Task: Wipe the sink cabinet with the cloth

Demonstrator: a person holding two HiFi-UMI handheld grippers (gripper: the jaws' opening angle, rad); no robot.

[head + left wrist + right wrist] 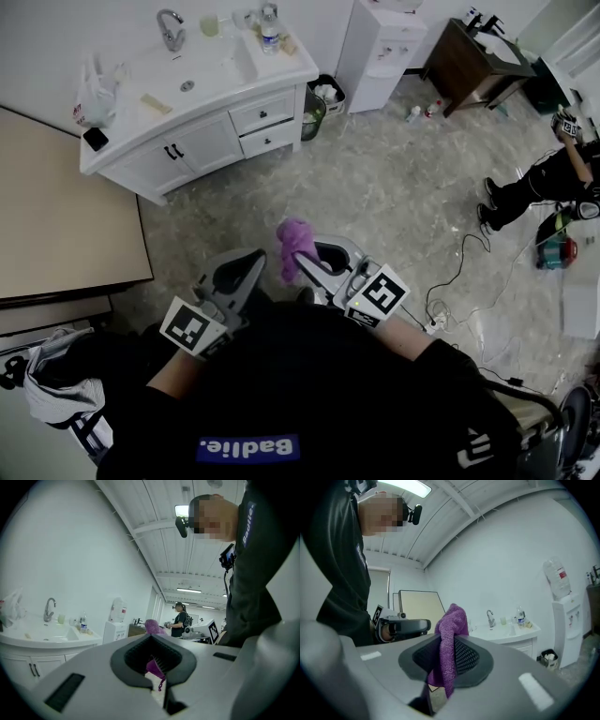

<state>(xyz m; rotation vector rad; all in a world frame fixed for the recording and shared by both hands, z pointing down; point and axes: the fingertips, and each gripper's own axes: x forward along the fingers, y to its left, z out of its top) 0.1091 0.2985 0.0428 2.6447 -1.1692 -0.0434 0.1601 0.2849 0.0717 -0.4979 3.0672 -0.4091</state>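
Observation:
The white sink cabinet (206, 141) stands at the far left of the head view, a few steps away across the floor. It shows small in the left gripper view (28, 660) and the right gripper view (511, 637). A purple cloth (295, 242) sticks up from my right gripper (309, 262), held close to my body. In the right gripper view the right gripper (445, 656) is shut on the cloth (451, 625), which hangs over the pads. My left gripper (246, 272) sits just left of it, shut and holding nothing (152, 660). The cloth (152, 626) shows beyond the left jaws.
On the cabinet top are a faucet (171, 28), a bottle (270, 28) and a white bag (94, 94). A bin (323, 98), a water dispenser (380, 52) and a brown desk (473, 61) stand to its right. Another person (539, 183) and floor cables (459, 281) are at right; a beige panel (66, 216) at left.

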